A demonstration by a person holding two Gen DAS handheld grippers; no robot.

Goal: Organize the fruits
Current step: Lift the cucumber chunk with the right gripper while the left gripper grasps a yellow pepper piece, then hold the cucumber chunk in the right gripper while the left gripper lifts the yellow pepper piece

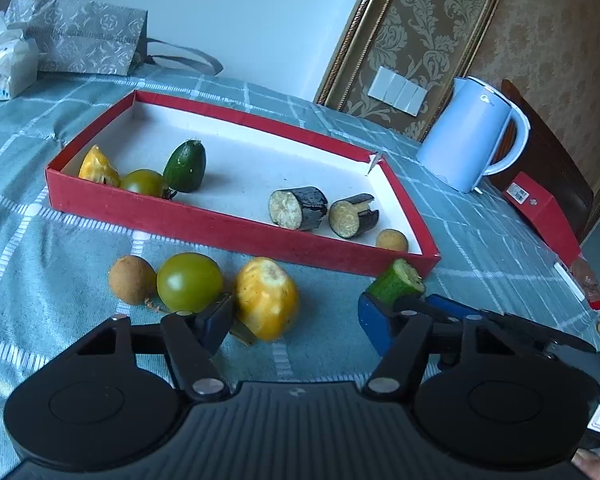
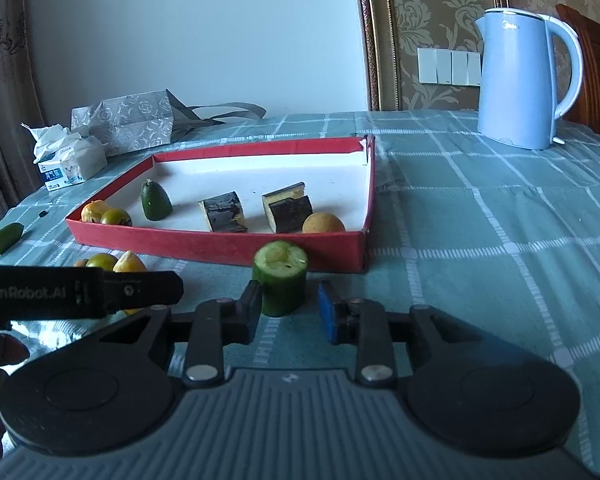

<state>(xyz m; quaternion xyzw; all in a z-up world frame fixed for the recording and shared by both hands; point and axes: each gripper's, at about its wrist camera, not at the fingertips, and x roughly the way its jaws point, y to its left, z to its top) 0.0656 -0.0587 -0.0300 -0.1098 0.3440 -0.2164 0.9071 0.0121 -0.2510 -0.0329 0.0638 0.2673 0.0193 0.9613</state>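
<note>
A red tray (image 1: 148,216) with a white floor holds a yellow fruit piece (image 1: 98,168), a green tomato (image 1: 146,182), a green avocado-like fruit (image 1: 185,166), two eggplant chunks (image 1: 296,208) and a longan (image 1: 392,240). In front of it lie a longan (image 1: 132,280), a green tomato (image 1: 190,280) and a yellow fruit (image 1: 266,298). My left gripper (image 1: 296,320) is open, with the yellow fruit between its fingers. My right gripper (image 2: 288,312) is open around an upright cucumber stub (image 2: 281,278); its left pad touches the stub. The tray (image 2: 220,246) lies just beyond.
A blue kettle (image 2: 520,80) stands at the back right. A grey gift bag (image 2: 128,120) and a tissue pack (image 2: 70,160) sit at the back left. A cucumber piece (image 2: 6,238) lies far left. A red box (image 1: 544,212) lies at the table's right edge.
</note>
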